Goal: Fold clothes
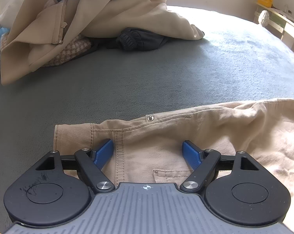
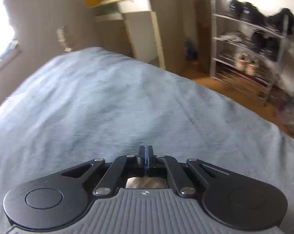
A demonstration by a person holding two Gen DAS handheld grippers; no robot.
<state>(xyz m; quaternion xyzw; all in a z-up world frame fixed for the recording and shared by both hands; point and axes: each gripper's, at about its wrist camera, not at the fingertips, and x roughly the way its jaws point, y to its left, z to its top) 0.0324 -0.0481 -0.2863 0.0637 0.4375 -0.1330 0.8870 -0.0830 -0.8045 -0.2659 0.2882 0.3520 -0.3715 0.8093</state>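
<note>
**Left claw released over beige trousers; right claw clenched above the bed**

Nearest my left wrist camera, the left gripper is hovering with its blue pads standing wide apart, released and gripping nothing. Beneath them the beige trousers are lying flat on the grey-blue bedcover, filling the view from 6 towards 3 o'clock, their snap button sitting at the waistband edge just beyond the pads. At 11 o'clock a pile of clothes is waiting well apart: a cream jacket is draping over a dark garment and a checked fabric. A shelf is standing at 2 o'clock.

In my right wrist view, which is blurring, the right gripper is pressing its pads together, clenched; I cannot tell whether any cloth is caught, though a beige patch is showing below the linkage. A shoe rack is standing at 2 o'clock, a desk at 12.
</note>
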